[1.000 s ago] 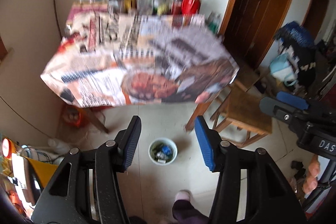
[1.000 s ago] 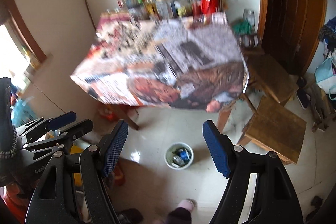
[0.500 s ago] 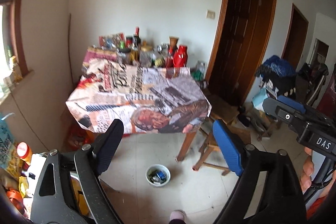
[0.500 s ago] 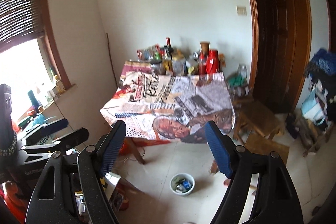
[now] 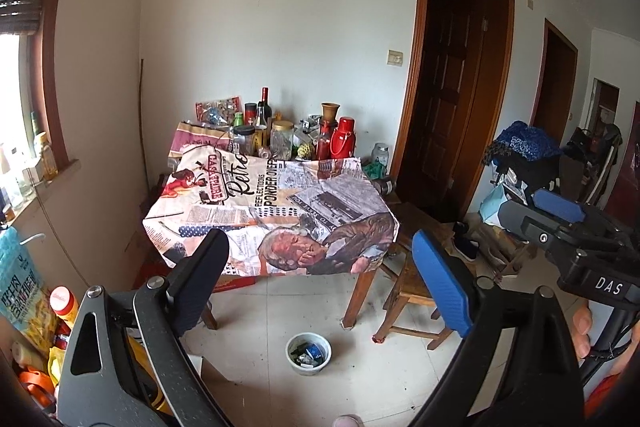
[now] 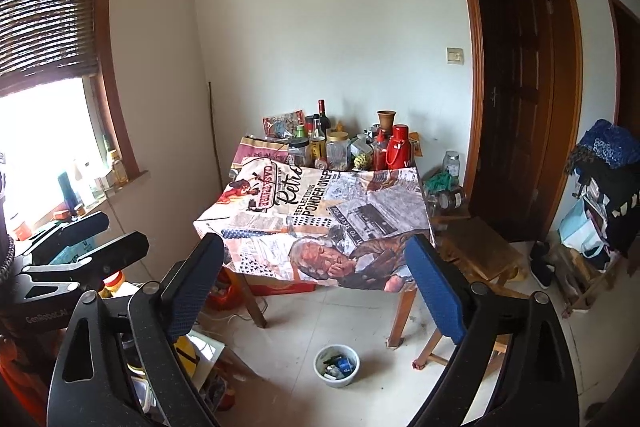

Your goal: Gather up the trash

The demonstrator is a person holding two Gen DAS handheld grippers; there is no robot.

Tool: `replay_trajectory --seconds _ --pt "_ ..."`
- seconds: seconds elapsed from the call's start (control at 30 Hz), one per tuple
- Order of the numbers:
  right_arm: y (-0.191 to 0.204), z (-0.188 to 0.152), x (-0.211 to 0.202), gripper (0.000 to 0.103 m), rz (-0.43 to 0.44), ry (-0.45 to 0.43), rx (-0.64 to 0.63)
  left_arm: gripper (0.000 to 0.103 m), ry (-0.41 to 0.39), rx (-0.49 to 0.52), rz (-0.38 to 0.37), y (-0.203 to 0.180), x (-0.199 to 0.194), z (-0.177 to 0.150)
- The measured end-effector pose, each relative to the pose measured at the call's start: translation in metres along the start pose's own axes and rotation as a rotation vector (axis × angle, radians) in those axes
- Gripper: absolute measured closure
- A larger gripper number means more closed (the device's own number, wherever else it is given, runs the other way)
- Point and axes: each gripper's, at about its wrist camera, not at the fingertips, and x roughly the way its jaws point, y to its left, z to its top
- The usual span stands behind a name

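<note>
A small white bin holding bits of trash stands on the tiled floor in front of the table; it also shows in the right wrist view. My left gripper is open and empty, held well above and back from the bin. My right gripper is open and empty too, at about the same height. The right gripper shows at the right edge of the left wrist view, and the left one at the left edge of the right wrist view.
A table with a newspaper-print cloth carries bottles, jars and a red flask at its back. Wooden stools stand right of it. Dark doors, piled clothes and clutter under the window surround the floor.
Both grippers have risen and pulled back from the table and tilted up, so the bin and table look smaller and the walls and doors come into view. Both stay open.
</note>
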Motion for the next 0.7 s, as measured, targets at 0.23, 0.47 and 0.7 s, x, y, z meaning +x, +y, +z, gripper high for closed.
replay_trajectory --seconds 0.23,0.47,0.7 --pt "0.0034 0.0014 -0.0036 0.012 0.0 -0.011 -0.01 0.009 -0.022 -0.001 0.002 0.0018 -0.0031 0.005" --pt "0.0045 0.0009 -0.0022 0.012 0.004 -0.007 -0.013 0.009 -0.029 -0.001 0.005 0.0034 -0.0011 0.0065" --pt "0.0056 0.0036 0.0015 0.012 0.001 0.001 -0.015 0.009 -0.029 -0.008 0.009 0.0052 0.0023 0.0088"
